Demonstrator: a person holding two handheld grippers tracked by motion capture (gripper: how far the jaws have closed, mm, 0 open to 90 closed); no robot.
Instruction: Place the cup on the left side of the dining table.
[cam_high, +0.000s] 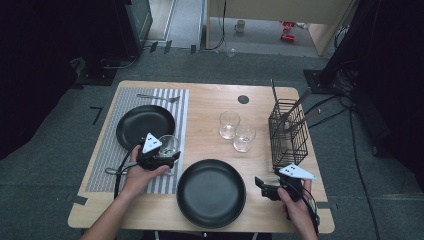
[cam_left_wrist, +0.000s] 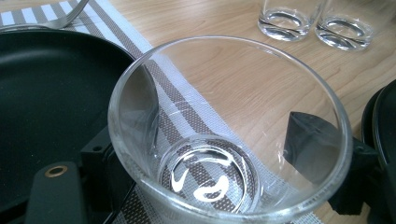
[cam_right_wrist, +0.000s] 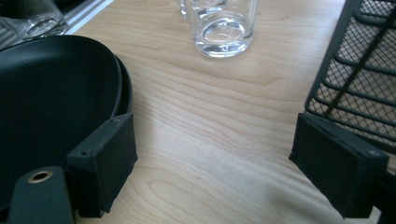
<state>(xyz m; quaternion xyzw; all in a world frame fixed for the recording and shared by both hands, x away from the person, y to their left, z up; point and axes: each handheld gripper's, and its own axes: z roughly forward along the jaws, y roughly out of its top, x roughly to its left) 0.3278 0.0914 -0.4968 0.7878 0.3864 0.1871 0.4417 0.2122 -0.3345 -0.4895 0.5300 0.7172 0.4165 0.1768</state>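
Observation:
A clear drinking glass stands upright between the jaws of my left gripper, which is shut on it, one black jaw against each side of its wall. The glass is over the right edge of the striped placemat, beside the far black plate. My right gripper is open with nothing between its jaws. It hovers low over bare wood, between the near black plate and the wire basket.
Two more empty glasses stand mid-table. The black wire basket holds cutlery at the right. A fork lies at the placemat's far end and another utensil near my left hand. The near plate sits close to the front edge.

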